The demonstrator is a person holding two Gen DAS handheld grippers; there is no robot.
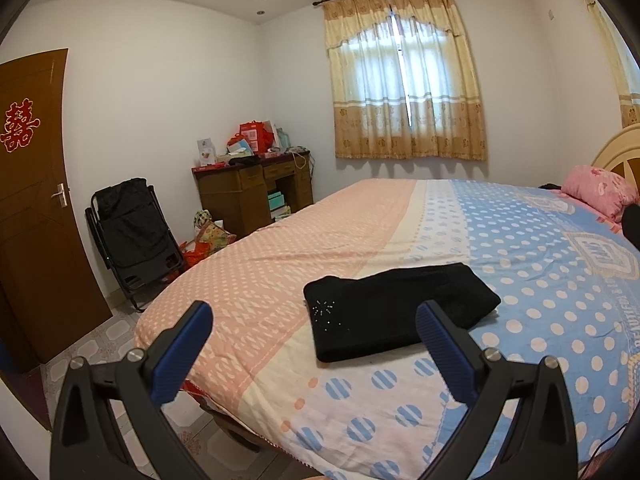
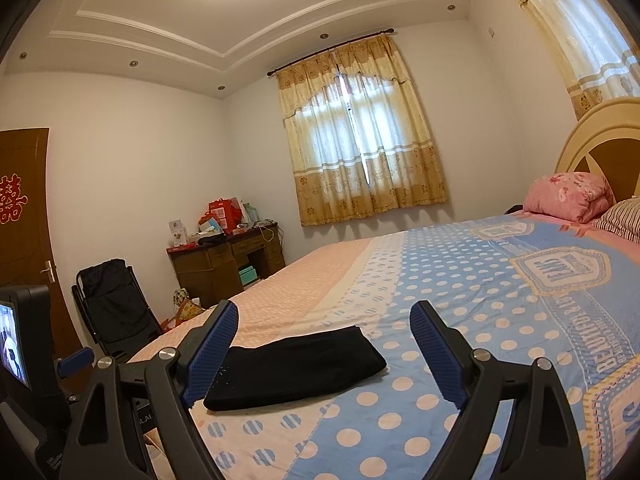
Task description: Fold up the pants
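Black pants (image 1: 396,314) lie folded into a flat rectangle on the bed's polka-dot quilt (image 1: 280,264), with a small sparkly pattern near their left end. My left gripper (image 1: 314,314) hovers open in front of them, its blue pads wide apart and holding nothing. In the right wrist view the same pants (image 2: 296,364) rest near the bed's front edge, on the quilt (image 2: 460,288). My right gripper (image 2: 324,316) is open above and just short of them, empty. The left gripper's body (image 2: 28,360) shows at the far left of that view.
A pink pillow (image 1: 600,188) and a headboard (image 2: 600,136) sit at the right end of the bed. Beyond its left end stand a folding black chair (image 1: 132,236) and a cluttered wooden desk (image 1: 256,188). A brown door (image 1: 36,200) is at left, a curtained window (image 1: 404,80) behind.
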